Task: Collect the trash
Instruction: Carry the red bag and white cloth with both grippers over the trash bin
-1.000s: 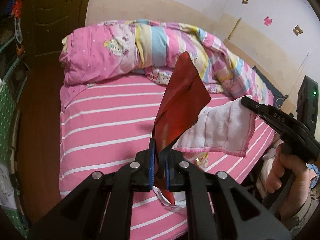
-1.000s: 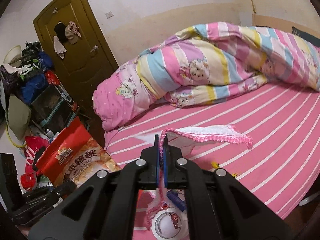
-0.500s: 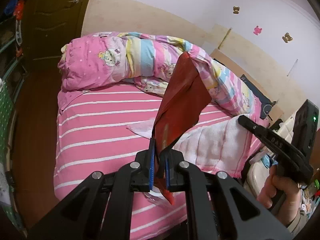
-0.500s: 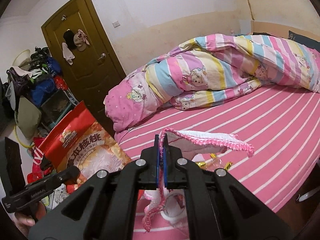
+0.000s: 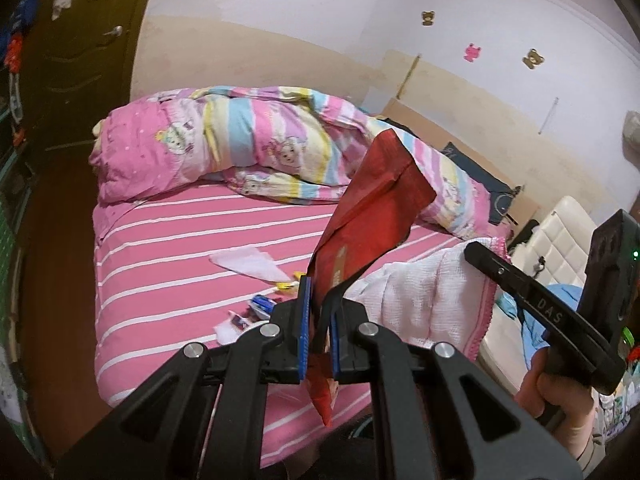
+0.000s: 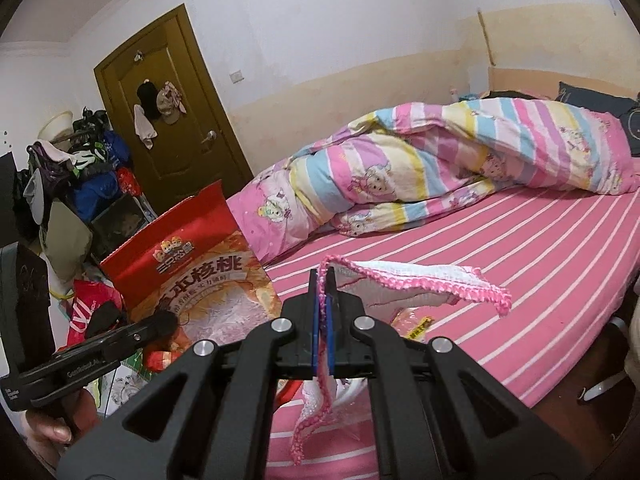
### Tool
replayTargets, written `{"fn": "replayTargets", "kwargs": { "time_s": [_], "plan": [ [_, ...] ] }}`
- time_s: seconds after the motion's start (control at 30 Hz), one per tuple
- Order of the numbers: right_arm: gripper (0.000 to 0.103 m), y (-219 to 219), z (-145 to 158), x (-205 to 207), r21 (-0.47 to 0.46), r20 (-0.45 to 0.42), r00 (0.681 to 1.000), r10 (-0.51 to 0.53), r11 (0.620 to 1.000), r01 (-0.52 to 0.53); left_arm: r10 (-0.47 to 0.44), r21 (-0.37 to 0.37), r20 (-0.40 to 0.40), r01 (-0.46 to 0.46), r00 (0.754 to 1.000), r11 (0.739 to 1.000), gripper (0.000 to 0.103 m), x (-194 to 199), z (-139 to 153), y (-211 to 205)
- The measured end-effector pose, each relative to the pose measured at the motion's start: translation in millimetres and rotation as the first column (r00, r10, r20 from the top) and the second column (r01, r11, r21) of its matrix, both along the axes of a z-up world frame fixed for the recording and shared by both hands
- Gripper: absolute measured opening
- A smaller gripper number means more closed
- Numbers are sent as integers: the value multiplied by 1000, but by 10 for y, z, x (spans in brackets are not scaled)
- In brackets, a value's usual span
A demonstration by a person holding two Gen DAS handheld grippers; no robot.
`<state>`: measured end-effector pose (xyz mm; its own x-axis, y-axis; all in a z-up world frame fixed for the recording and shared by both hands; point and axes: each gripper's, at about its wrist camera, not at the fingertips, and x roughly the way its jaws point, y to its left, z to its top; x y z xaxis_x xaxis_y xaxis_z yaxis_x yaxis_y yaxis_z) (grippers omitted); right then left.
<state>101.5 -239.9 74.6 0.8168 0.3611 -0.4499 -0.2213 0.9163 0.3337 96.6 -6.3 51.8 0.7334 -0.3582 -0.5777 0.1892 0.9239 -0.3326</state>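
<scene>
**Both grippers lifted back from the striped bed, each with a catch**

Pink-and-white striped sheets cover the bed point(image 5: 168, 256), with a rumpled cartoon quilt point(image 5: 224, 140) heaped along its far side.

Left wrist view: the left gripper point(image 5: 319, 324) is clamped on a glossy red snack bag point(image 5: 372, 208), creased and standing up from the jaws. Compared with a second ago, the camera sits higher and farther back, so more bare sheet shows, along with a white tissue point(image 5: 250, 264) and small wrappers point(image 5: 260, 304) lying loose near the bed's near edge. To the right, the right gripper point(image 5: 476, 250) carries a white waffle-weave cloth point(image 5: 436, 300) with a pink crocheted border, and a hand point(image 5: 560, 404) grips its handle.

Right wrist view: the right gripper point(image 6: 322, 300) is pinched tight on the cloth's point(image 6: 404, 280) pink edge; the rest droops over the mattress. Left of it the snack bag point(image 6: 192, 264) shows its printed front beside the left gripper point(image 6: 160, 322). Something yellow, perhaps a wrapper point(image 6: 420, 326), lies under the cloth. Clutter point(image 6: 72, 184) crowds the door point(image 6: 176, 120).
</scene>
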Motion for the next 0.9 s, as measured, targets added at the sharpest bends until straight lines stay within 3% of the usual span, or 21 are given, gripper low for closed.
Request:
{"fn": "replayTargets", "kwargs": {
  "time_s": [0.23,0.47,0.67,0.9],
  "plan": [
    [3,-422,-5,-385,23,20,998,-65,998,65,-74,1,3,74,997,997,8,-169,-9,-398],
    [3,-940,-236,-766,54,-1,989,-150,987,150,-178,3,-35,179,983,984,8,-234,-191,-918],
    [3,-1463,-615,-1068,99,-58,972,-229,967,234,-277,-16,-92,277,956,961,8,-244,-519,-1426],
    [3,-2039,-1347,-1421,110,-190,923,-333,927,357,-375,-33,-194,376,906,926,8,-247,-1131,-2068]
  ]
}}
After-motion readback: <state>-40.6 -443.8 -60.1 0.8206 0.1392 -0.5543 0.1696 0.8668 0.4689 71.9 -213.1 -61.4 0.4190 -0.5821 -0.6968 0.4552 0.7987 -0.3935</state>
